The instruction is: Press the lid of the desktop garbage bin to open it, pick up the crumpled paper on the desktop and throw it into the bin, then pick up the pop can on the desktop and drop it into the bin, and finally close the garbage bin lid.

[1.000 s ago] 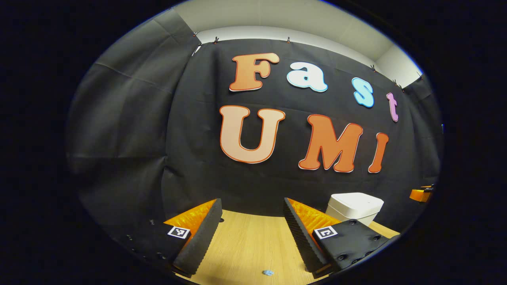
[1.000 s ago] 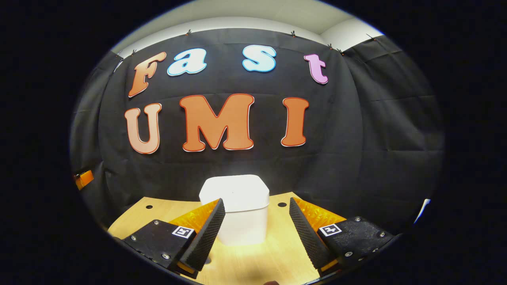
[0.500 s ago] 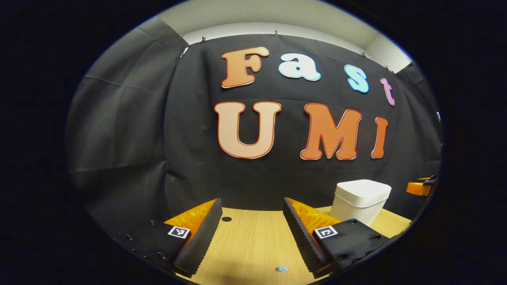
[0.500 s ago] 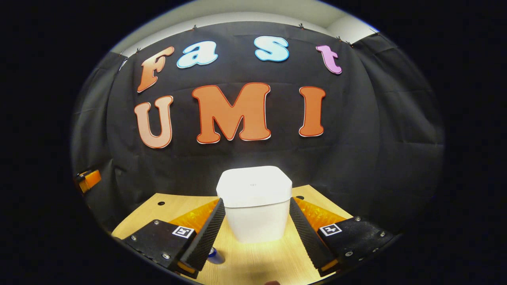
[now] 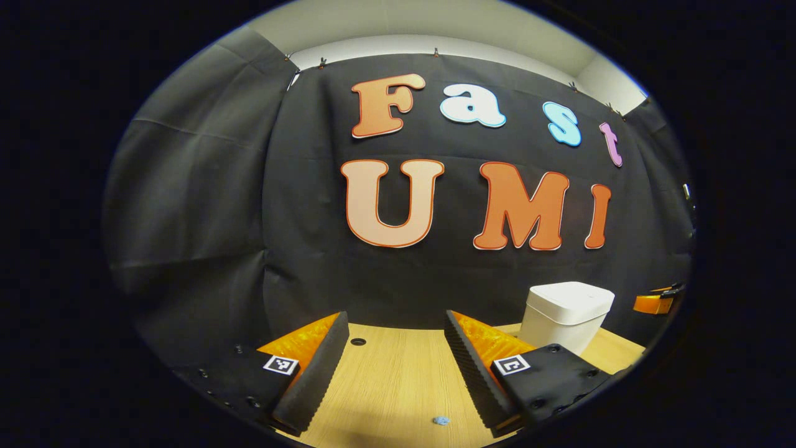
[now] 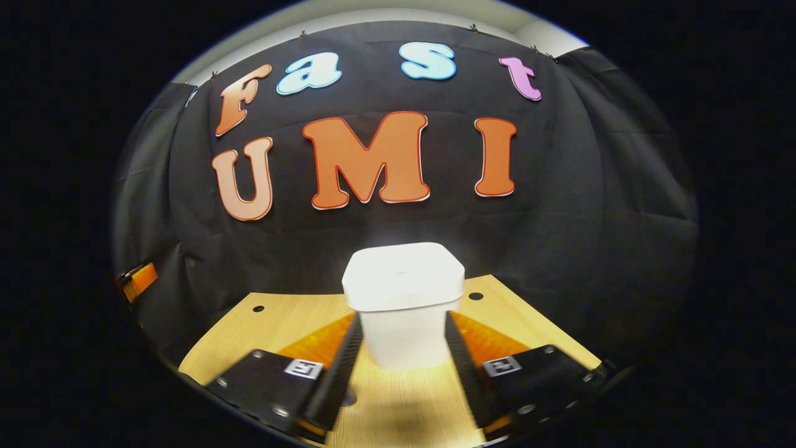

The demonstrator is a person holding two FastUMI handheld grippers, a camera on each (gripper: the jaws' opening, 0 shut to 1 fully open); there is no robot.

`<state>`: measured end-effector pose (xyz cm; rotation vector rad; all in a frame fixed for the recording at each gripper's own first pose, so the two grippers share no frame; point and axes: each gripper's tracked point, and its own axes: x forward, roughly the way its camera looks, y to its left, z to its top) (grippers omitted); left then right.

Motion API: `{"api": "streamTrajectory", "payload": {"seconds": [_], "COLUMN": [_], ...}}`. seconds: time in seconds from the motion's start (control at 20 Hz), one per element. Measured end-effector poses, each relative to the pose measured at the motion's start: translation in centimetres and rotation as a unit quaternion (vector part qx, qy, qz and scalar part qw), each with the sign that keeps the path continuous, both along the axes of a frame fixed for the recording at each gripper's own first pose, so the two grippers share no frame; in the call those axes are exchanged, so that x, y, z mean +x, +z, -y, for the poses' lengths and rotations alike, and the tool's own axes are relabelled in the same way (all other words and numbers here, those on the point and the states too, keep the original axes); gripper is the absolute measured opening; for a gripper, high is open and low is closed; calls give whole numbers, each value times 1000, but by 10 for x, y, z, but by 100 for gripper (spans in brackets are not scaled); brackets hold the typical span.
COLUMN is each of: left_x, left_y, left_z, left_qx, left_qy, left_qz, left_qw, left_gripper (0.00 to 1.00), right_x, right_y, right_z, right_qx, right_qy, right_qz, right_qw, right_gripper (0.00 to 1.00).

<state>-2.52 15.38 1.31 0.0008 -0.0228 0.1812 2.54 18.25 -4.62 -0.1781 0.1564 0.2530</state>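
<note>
- Across the wooden desktop (image 5: 385, 379), bare board runs from the left gripper (image 5: 393, 367) back to the far edge, where a small round hole (image 5: 357, 341) sits close to the black cloth wall.
- Toward the right of the left gripper view, the white garbage bin (image 5: 569, 311) stands near the far edge with its lid down, well apart from this gripper's fingers.
- Straight ahead in the right gripper view, the bin (image 6: 403, 298) stands upright between the lines of the right gripper (image 6: 398, 354), whose jaws are parted a little wider than the bin's body; whether the tips touch it I cannot tell.
- Either side of the bin, that view shows open board reaching two holes (image 6: 476, 296) near the back edge.
- Left gripper jaws stand wide, holding nothing.
- Near the bottom of the left gripper view, a small blue crumpled paper (image 5: 441, 420) lies on the board just beside the right-hand finger.
- At each view's outer margin, an orange part of the other gripper (image 6: 138, 280) shows.
</note>
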Motion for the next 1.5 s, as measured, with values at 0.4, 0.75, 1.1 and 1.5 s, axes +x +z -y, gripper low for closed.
{"api": "streamTrajectory", "payload": {"seconds": [0.4, 0.75, 1.1, 1.5], "left_x": [-3, -6, -12, -19], "left_y": [0, -8, -10, -15], "left_z": [-12, -3, -3, -18], "left_qx": [2, 8, 11, 18], "left_qy": [7, -4, -6, 12], "left_qz": [1, -9, -14, -23], "left_qw": [1000, 1000, 1000, 1000], "left_gripper": [98, 98, 98, 98], "right_x": [21, 53, 106, 166], "right_y": [12, 56, 86, 34], "right_z": [19, -4, -51, -71], "right_qx": [-49, -77, -113, -159], "right_qy": [-20, -1, 31, 21], "right_qz": [-37, -65, -91, -184], "right_qw": [998, 995, 989, 970], "right_gripper": [1, 0, 0, 1]}}
